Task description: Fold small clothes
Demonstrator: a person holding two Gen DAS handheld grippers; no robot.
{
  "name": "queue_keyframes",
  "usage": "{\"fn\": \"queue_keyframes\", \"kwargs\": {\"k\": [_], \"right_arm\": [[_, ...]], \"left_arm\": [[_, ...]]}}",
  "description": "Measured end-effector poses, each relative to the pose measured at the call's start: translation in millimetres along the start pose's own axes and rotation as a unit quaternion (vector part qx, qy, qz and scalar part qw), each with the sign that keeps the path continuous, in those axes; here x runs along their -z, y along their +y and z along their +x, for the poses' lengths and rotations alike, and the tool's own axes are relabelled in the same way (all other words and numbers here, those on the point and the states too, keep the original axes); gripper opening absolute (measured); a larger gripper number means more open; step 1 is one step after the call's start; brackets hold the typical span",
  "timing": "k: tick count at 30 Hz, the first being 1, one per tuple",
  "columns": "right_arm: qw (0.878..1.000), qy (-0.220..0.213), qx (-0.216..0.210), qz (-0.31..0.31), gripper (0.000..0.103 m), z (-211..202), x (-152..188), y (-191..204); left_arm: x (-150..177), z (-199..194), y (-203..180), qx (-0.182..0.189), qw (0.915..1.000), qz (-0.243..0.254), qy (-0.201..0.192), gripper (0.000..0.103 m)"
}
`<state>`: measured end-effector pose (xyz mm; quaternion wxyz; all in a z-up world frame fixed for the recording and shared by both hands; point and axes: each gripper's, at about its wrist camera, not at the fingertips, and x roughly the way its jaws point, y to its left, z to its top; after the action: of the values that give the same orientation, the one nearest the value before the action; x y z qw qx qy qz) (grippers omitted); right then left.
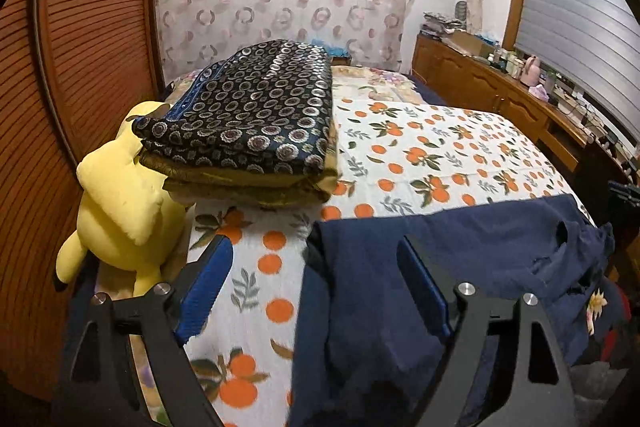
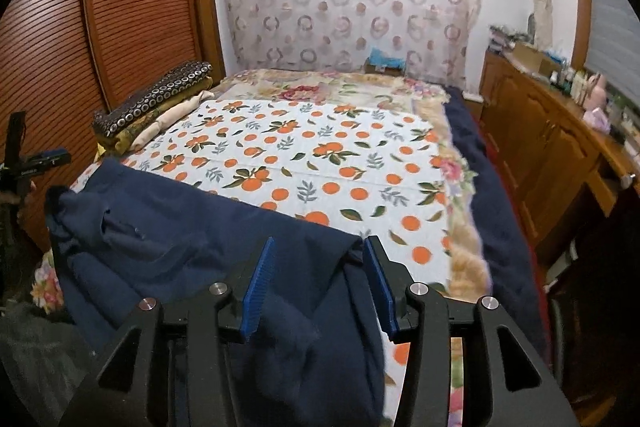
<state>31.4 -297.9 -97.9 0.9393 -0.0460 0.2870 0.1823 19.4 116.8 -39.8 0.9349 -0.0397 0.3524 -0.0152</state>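
Observation:
A navy blue garment (image 1: 460,251) lies spread across the near edge of the bed, on an orange-print sheet (image 1: 420,155). My left gripper (image 1: 316,251) is open, its blue pads wide apart over the garment's left edge; the left pad (image 1: 204,291) is over the sheet. In the right wrist view the garment (image 2: 168,239) fills the near left. My right gripper (image 2: 320,251) is open with its jaws either side of the garment's right corner, which bunches between the pads (image 2: 260,283). Whether the pads touch the cloth I cannot tell.
A stack of folded patterned blankets (image 1: 256,115) and a yellow plush toy (image 1: 120,203) sit at the bed's left side by the wooden louvred wardrobe (image 1: 80,67). A wooden sideboard (image 2: 552,155) with clutter runs along the right. The left gripper shows at the right wrist view's left edge (image 2: 36,163).

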Motion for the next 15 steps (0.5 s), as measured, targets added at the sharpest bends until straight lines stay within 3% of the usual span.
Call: {"fn": "queue_keyframes", "kwargs": {"k": [6,15], "right_arm": [[0.999,0.032,-0.004,-0.005,0.053,43,-7,-1],[0.997,0.075,0.01,0.011,0.056,89,-12,-18]], "left_arm": [[-9,20,1,0.003,0.9998,0.008,0.02,0.084],[-10,69,3,0.023,0.996,0.021,0.083,0.081]]}}
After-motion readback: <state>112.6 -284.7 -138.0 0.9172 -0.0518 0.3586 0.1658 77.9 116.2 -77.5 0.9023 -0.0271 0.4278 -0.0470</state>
